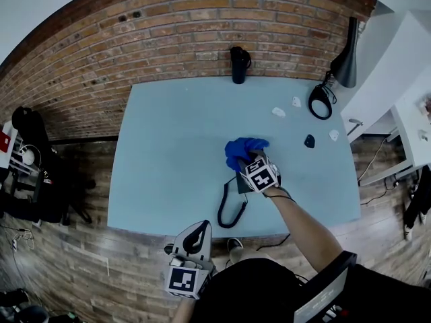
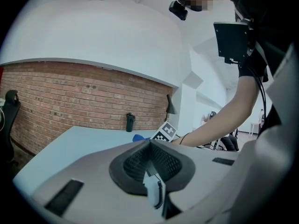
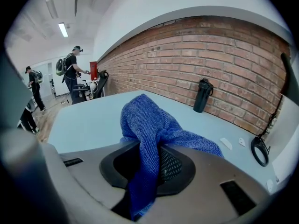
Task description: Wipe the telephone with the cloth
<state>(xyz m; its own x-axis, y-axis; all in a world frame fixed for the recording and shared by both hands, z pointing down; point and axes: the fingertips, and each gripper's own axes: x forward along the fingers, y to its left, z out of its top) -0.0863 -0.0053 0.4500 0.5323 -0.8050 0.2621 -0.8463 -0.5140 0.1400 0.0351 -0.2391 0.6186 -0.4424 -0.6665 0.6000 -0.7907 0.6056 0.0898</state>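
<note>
Closest to you, your left tool (image 1: 199, 227) hangs off the near edge of the tabletop (image 1: 168, 153), by your body; its jaws are pressed together with nothing between them, and it touches nothing. Just past that edge the telephone's coiled black cord (image 1: 231, 210) loops on the pale blue surface and runs up to the telephone (image 1: 240, 184), of which only a dark sliver shows under your right hand. Your right tool (image 1: 246, 161) sits right over it, clenched on the blue cloth (image 1: 244, 148). In the right gripper view the cloth (image 3: 149, 120) is pinched between the pads, one end bunched up ahead of the tips and the other trailing back through the jaws. Farther right a small dark object (image 1: 310, 140) lies among a few white scraps (image 1: 278, 112). At the far edge a black bottle (image 1: 239, 64) stands upright against the brick wall (image 1: 168, 32), with a black lamp (image 1: 347, 56) at the right corner.
</note>
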